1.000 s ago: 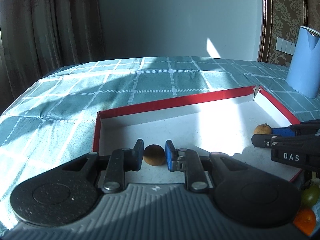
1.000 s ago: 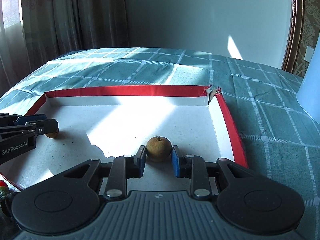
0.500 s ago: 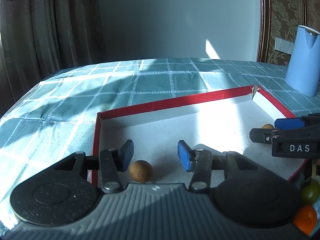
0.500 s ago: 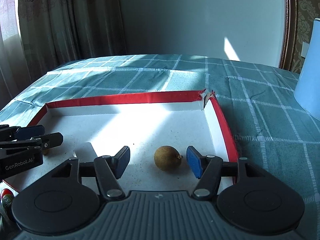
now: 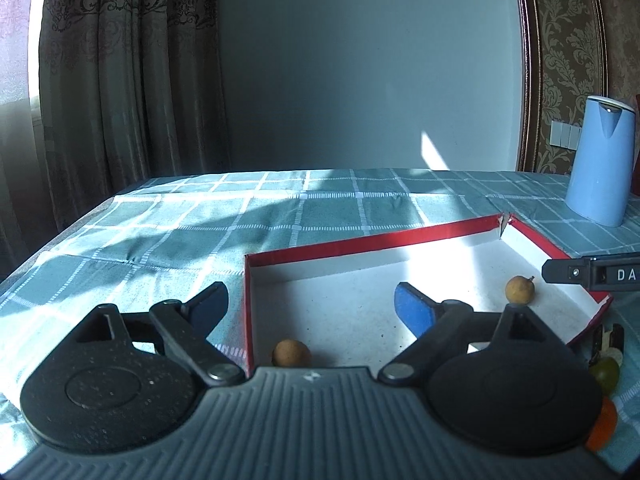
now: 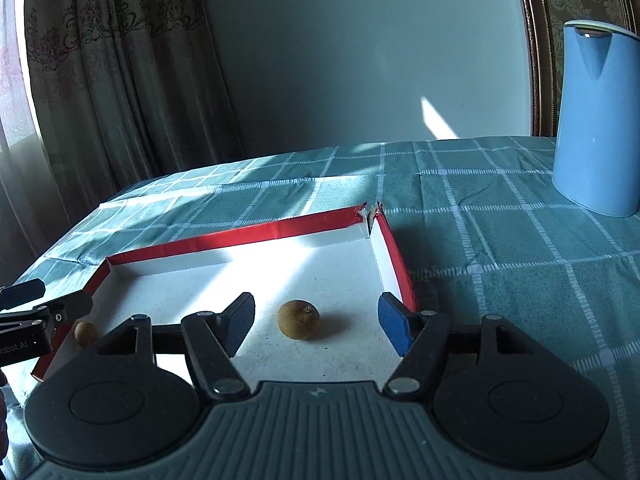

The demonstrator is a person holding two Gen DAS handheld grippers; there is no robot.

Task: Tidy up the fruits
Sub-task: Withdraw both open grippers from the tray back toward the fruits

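Two small brown longans lie loose on the white floor of the red-rimmed tray (image 5: 360, 242). One longan (image 5: 291, 353) rests by the tray's left wall, just in front of my left gripper's body and behind its blue pads. My left gripper (image 5: 310, 304) is opening wide and touches nothing. The other longan (image 6: 299, 319) lies between the fingers of my right gripper (image 6: 318, 322), whose jaws are opening with clear gaps on both sides. Each wrist view catches the other gripper at its edge: the right gripper (image 5: 568, 274) and the left gripper (image 6: 50, 300).
A tall blue kettle (image 6: 596, 120) stands on the checked green tablecloth (image 6: 500, 248) to the right of the tray (image 6: 240, 236). A green grape (image 5: 606, 372) and an orange fruit (image 5: 602, 428) lie outside the tray's near right corner. Curtains and a wall close off the back.
Both grippers were shut on a longan and have opened and let go. Both have drawn back and risen slightly, and the fruits stay on the tray floor.
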